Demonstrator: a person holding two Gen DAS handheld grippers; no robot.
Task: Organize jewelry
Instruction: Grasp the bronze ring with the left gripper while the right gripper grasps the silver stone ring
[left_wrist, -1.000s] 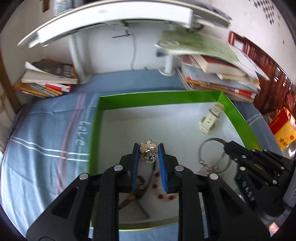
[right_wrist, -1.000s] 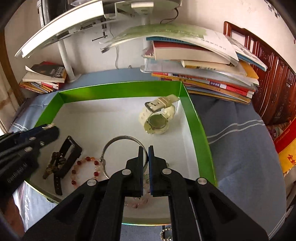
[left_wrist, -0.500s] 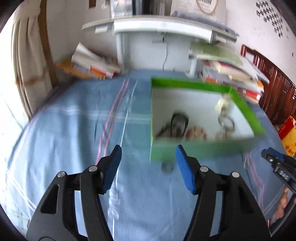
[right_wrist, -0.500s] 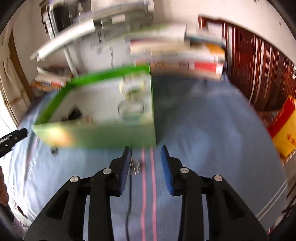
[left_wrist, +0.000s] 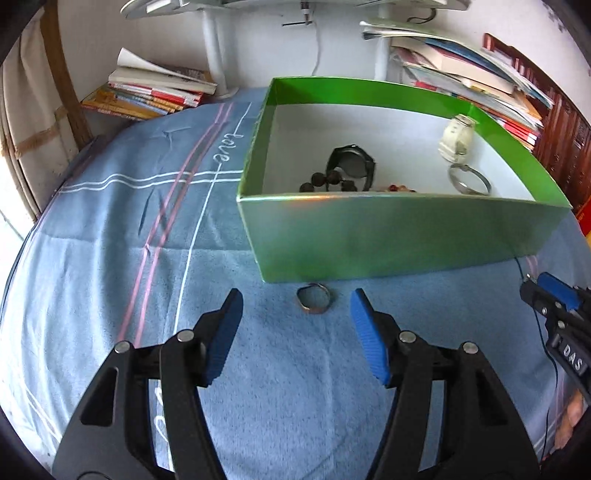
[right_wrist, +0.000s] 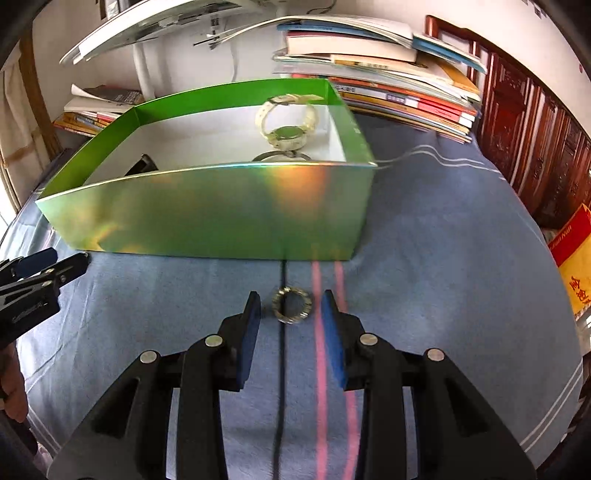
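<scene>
The green box (left_wrist: 402, 236) serves as the landmark; it stands on a blue cloth (left_wrist: 110, 229) and already holds several pieces. Inside it, from left to right in the left wrist view: a string of dark beads (left_wrist: 327, 181) near the front wall, a black watch (left_wrist: 351, 166) just behind the beads, a red bead bracelet (left_wrist: 400, 189) half hidden by the front wall, a metal bangle (left_wrist: 469, 180), and a pale watch (left_wrist: 457, 142) toward the far right corner.

Two pieces lie outside, on the cloth in front of the box. A plain ring (left_wrist: 313, 297) rests just before the front wall, toward its left end; the left gripper (left_wrist: 295, 325) hovers over it, jaws wide and empty. A studded ring (right_wrist: 292, 305) lies further right, in front of the box's right end; the right gripper (right_wrist: 290, 319) brackets it with a narrower gap, pads apart from it.

Judged from this layout, most jewelry is boxed; both rings remain to be picked up and placed inside.
</scene>
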